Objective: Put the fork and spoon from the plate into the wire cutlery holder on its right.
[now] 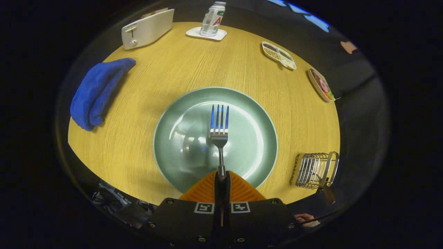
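With your gripper [221, 178] clamped on the fork [219, 133] handle above the plate [173, 138], keep it firm and carry toward the wire cutlery holder [313, 170] at four o'clock, tines level.

Gripper view: fisheye riding on gripper [221, 181], looking forward along fingers [238, 188] and steeply down at round wooden counter [145, 114]. Close above green plate [249, 162]; fork [219, 133] juts ahead from closed fingers. Counter's far rim and toaster [147, 29] lie beyond.
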Tool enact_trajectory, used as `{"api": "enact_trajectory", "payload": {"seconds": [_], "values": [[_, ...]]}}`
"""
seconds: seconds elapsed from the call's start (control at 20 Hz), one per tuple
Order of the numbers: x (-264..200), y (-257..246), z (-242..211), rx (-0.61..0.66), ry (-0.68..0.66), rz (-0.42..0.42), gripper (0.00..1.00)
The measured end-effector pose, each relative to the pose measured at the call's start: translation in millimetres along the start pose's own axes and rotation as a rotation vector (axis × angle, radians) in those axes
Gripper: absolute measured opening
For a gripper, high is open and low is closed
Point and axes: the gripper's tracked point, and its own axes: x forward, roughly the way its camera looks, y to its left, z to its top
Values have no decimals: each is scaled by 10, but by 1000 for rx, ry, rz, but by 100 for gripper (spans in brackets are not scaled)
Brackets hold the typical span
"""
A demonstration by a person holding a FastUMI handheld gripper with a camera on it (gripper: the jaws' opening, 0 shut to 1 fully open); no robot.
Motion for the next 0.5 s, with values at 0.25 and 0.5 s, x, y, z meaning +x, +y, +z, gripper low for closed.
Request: {"api": "enact_trajectory", "payload": {"seconds": [0.25,0.5], "values": [[-220,-230,172,49,-44,-40,3],[-482,-575,261,149,-74,-95,3]]}}
